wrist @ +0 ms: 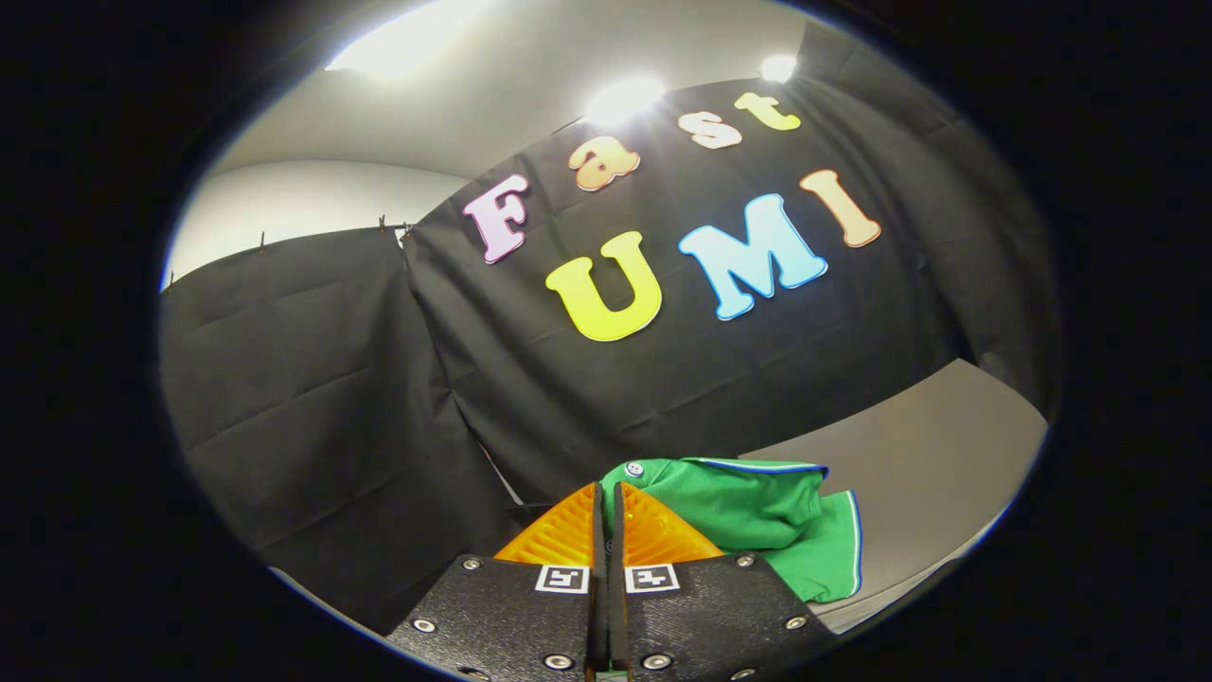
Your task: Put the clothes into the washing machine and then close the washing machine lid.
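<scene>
Hand-held gripper (607, 493) closed, fingers together, nothing held. Green shirt (757, 516) on desk (937, 455), just beyond fingertips toward 1 o'clock. Suggest: open wide, tilt down, pinch a thick fold, lift clear.

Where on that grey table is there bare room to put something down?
Bare grey table lies beyond the green shirt, up to the black cloth wall. It is crowded just ahead of the closed claw, where the shirt lies.
</scene>
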The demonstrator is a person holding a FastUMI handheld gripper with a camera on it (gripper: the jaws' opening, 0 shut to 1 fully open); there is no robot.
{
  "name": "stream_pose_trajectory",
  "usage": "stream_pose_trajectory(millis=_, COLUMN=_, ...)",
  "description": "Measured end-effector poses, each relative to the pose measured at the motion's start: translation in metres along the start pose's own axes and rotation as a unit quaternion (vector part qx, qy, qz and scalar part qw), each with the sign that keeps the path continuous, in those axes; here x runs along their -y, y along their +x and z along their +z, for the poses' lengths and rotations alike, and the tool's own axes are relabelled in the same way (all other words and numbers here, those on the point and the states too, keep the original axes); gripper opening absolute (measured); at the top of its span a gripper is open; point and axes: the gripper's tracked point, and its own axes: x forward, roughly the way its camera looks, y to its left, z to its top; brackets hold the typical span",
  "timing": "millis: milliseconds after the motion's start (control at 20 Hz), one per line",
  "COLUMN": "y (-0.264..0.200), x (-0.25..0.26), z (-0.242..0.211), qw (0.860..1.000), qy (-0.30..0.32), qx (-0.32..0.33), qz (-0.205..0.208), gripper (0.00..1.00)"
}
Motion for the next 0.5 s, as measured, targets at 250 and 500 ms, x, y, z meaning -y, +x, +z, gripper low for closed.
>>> stream_pose_trajectory(millis=250, y=0.005, x=-0.057, z=-0.013, qw=0.999, qy=-0.005, qx=-0.005, qz=0.034, gripper=0.0)
stream_pose_trajectory(millis=500, y=0.027, x=-0.096, z=-0.035, qw=0.998, qy=-0.02, qx=-0.022, qz=0.061, gripper=0.0)
